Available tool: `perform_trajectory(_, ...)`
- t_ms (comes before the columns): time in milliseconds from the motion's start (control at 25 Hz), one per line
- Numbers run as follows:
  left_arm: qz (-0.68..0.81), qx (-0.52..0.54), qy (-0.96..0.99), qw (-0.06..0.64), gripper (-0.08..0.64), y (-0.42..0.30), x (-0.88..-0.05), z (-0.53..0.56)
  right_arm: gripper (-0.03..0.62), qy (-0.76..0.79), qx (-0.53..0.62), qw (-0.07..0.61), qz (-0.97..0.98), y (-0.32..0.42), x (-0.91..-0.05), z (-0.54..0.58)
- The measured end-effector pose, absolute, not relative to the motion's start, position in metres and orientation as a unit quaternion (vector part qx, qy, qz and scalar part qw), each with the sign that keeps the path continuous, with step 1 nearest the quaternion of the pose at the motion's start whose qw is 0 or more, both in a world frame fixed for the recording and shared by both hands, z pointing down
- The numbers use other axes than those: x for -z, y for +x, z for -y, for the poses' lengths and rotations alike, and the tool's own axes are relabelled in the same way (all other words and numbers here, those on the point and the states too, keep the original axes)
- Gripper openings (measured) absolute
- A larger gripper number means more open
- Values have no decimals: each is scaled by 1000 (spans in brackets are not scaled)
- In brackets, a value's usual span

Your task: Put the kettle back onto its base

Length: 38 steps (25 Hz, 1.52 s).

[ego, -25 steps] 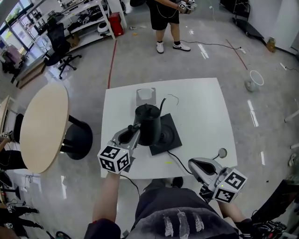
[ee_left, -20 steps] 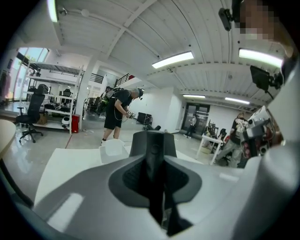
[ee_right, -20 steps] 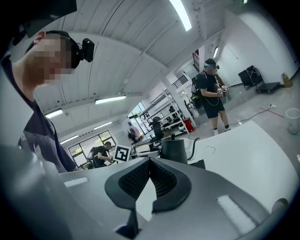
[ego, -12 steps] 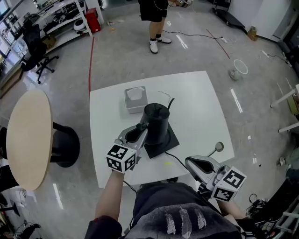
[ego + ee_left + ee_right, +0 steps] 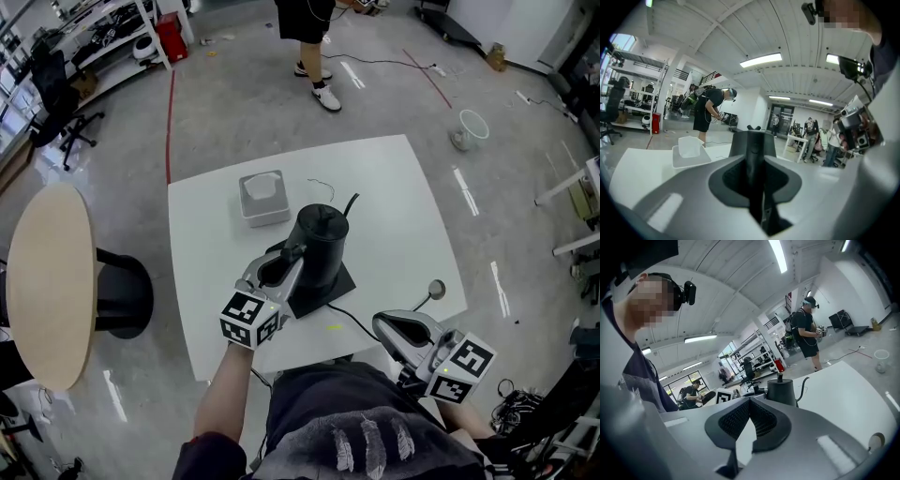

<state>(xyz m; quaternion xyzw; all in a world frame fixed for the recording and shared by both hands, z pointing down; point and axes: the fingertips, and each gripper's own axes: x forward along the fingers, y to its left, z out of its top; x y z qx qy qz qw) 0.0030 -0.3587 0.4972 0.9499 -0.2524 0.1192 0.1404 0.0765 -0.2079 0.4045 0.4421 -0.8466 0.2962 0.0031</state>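
As the left tool (image 5: 281,264) clamps its handle (image 5: 754,171), the kettle (image 5: 322,242) stands ahead.

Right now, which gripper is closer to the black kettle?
Left. The left gripper is shut on the kettle by its handle; the right gripper is apart from it, by the table's near edge, with its jaws together and nothing in them.

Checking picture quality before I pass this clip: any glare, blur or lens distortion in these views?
Head view: sharp, wide-angle bend in the table edges, bright glare streaks on the floor. Left gripper view: strong fisheye, dark corners, left tongs soft, the kettle handle they grip nearly black. Right gripper view: same fisheye and dark corners, kettle crisp beyond the right tongs, ceiling light blown out.
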Motion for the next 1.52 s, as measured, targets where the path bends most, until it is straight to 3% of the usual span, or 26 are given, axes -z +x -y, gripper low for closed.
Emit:
perform_trajectory(480, 243, -115, 955, 129, 63, -3, -511, 330, 2, 412, -300, -4, 860, 75, -411, 213)
perform_trajectory(1520, 273, -271, 921, 63, 84, -38, -560, 311, 2, 398, -302, -14, 866, 80, -411, 210)
